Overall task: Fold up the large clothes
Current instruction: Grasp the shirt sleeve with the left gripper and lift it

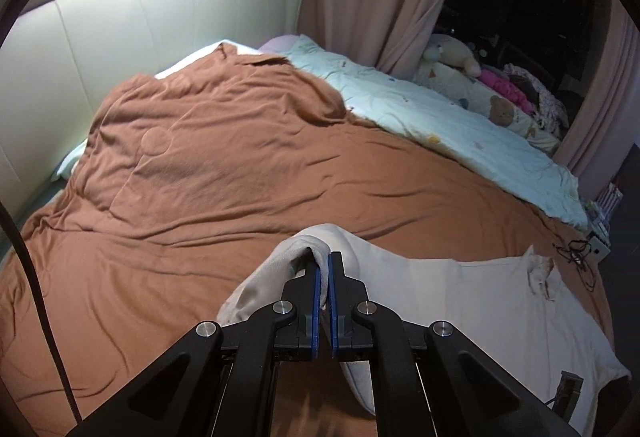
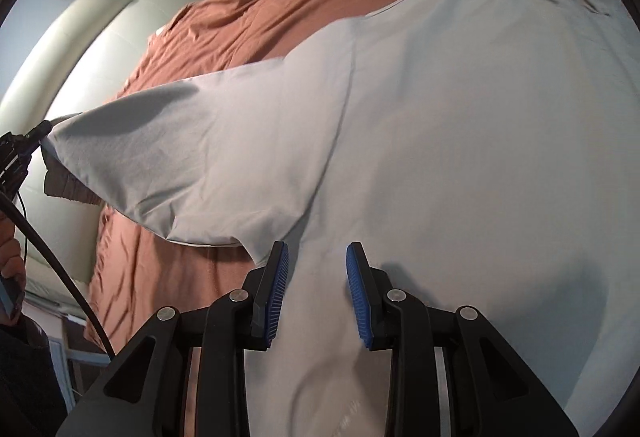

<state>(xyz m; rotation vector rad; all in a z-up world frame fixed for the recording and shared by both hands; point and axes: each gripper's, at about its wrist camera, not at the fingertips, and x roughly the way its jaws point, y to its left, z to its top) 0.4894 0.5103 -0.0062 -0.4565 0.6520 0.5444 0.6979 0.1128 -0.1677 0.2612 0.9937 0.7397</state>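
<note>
While the left gripper (image 1: 324, 257) sat low-centre w/ jaws clamped on the sleeve (image 2: 160, 141), the right gripper (image 2: 316, 257) was part open, nothing between its pads, just over the shirt (image 2: 460, 157). Sleeve ran out to frame left, body toward upper right across the brown bedspread (image 1: 200, 157); left was nearer the fold.

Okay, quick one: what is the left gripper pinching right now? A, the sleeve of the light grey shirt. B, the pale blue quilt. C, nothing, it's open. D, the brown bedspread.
A: the left gripper is shut on the sleeve of the light grey shirt, lifted off the brown bedspread; the pale blue quilt lies untouched further back.
</note>
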